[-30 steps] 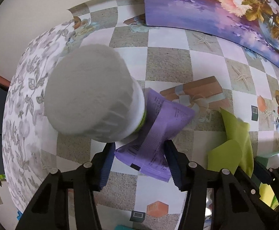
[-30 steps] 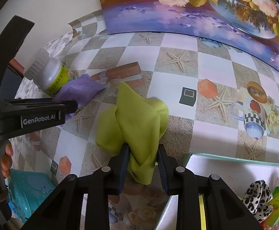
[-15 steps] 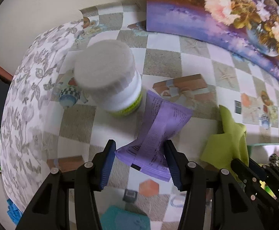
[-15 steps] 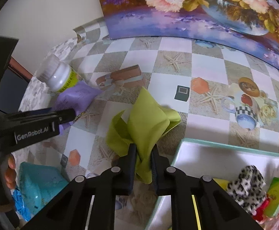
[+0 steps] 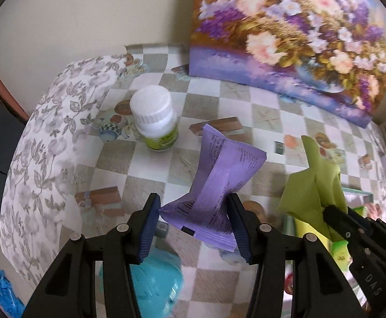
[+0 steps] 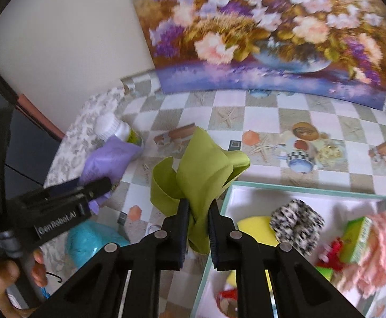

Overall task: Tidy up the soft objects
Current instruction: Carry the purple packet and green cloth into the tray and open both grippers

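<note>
My left gripper [image 5: 194,206] is shut on a purple soft packet [image 5: 219,182], which hangs clear above the checked tablecloth. In the right wrist view that packet [image 6: 105,159] shows at the left, held by the left gripper [image 6: 97,188]. My right gripper [image 6: 198,209] is shut on a lime-green cloth [image 6: 200,169], lifted off the table beside the near-left corner of a white tray [image 6: 309,190] with a teal rim. The same green cloth [image 5: 312,185] appears at the right of the left wrist view, in the right gripper's black fingers [image 5: 333,214].
A white-capped bottle [image 5: 154,119] with a green label stands at the table's left. A flower painting [image 5: 285,34] leans on the back wall. The tray holds a spotted black-and-white roll [image 6: 296,222], a yellow sponge [image 6: 256,229], a green box [image 6: 357,235] and pink knitwear [image 6: 376,254]. A turquoise object [image 5: 155,278] lies near the front.
Both grippers have risen with their loads: the purple packet has left the bottle's side, and the green cloth is off the table. The right jaws closed tighter on the cloth.
</note>
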Tool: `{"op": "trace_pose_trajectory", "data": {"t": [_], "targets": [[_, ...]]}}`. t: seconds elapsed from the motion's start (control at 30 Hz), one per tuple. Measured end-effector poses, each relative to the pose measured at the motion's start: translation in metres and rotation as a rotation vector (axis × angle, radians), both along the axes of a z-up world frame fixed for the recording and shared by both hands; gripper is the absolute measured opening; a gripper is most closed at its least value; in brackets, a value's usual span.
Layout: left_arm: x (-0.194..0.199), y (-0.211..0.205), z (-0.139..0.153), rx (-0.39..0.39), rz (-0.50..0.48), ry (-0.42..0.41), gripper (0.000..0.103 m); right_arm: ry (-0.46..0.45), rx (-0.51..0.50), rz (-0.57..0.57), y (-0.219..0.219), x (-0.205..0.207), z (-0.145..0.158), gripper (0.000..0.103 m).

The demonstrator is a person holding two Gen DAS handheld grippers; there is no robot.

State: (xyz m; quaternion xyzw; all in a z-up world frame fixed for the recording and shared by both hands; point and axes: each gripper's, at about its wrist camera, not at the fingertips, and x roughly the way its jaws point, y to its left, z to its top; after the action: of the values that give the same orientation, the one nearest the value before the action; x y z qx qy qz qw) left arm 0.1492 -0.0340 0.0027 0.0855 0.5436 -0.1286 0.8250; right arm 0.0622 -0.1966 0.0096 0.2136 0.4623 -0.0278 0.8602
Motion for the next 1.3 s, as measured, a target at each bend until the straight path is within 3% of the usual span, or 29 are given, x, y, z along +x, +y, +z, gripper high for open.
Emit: {"op": "trace_pose_trajectory", "data": {"t": [0.27, 0.67, 0.87, 1.13, 1.3], "targets": [[-0.060, -0.024, 0.016, -0.045, -0.080, -0.032, 0.054, -0.030, -0.061, -0.086, -0.013, -0.054, 0.019, 0.015], [-0.123, -0.068, 0.001, -0.069, -0.194, -0.003, 0.054, -0.034, -0.088, -0.201, -0.041, -0.123, 0.021, 0.015], [-0.140, -0.097, -0.017, -0.063, -0.246, 0.013, 0.054, 0.027, -0.087, -0.281, -0.072, -0.133, 0.003, 0.015], [-0.145, -0.128, -0.071, 0.005, -0.296, 0.078, 0.054, 0.161, -0.051, -0.298, -0.091, -0.119, -0.042, 0.015], [-0.142, -0.131, -0.081, 0.008, -0.302, 0.088, 0.054, 0.207, -0.022, -0.287, -0.092, -0.113, -0.060, 0.015]]}}
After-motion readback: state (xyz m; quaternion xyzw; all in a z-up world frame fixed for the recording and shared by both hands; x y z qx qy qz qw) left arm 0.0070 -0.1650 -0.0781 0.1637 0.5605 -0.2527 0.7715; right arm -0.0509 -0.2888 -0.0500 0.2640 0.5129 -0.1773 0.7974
